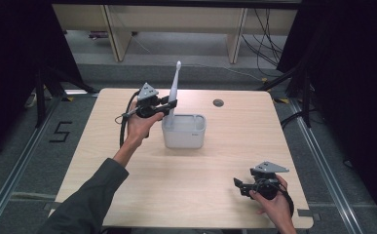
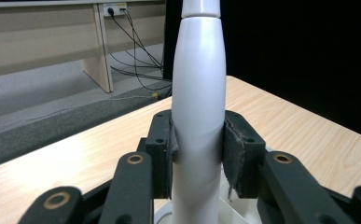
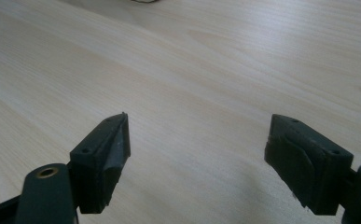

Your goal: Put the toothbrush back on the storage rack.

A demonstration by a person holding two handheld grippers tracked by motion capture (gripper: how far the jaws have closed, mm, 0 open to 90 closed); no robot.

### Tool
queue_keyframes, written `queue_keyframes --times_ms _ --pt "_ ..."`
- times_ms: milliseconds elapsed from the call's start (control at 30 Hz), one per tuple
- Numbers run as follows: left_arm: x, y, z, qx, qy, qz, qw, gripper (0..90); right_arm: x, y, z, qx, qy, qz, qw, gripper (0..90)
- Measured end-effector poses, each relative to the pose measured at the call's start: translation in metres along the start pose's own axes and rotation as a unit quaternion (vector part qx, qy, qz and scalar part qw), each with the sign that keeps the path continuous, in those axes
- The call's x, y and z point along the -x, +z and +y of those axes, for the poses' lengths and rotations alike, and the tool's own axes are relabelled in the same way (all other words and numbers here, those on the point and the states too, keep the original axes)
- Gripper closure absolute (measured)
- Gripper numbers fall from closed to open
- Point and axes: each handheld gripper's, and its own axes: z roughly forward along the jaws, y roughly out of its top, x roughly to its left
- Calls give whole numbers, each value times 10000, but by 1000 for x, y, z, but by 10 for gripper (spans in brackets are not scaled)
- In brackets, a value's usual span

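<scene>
L gripper (image 1: 169,105) is clamped on the white electric toothbrush (image 1: 175,87), upright w/ its base in the white holder (image 1: 184,130) at table (image 1: 225,161) centre. R gripper (image 1: 238,185), jaws wide apart, sits well apart at 5 o'clock of the holder, nr the table's front edge.

A toothbrush (image 1: 175,90) stands upright in the holder (image 1: 184,130) at the table's (image 1: 215,161) middle, far half.
</scene>
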Motion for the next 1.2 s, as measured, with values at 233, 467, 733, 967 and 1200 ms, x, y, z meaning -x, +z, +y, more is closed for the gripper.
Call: queue_keyframes --times_ms 233,467,733,967,1200 --pt "-5 -1 -12 -80 -54 8 10000 660 -1 1 0 -9 82 93 9999 224" --pt "-8 -3 -23 -258 -36 2 9997 661 -1 1 0 -7 49 57 10000 224" --pt "-8 -6 -33 -368 40 1 9993 663 0 0 0 -46 -41 19 10000 224" --pt "-5 -6 -37 -456 174 -6 9988 664 0 1 0 -60 -25 28 10000 224" --pt "-3 -6 -37 -522 230 0 9984 666 0 0 0 -64 -16 35 10000 224"
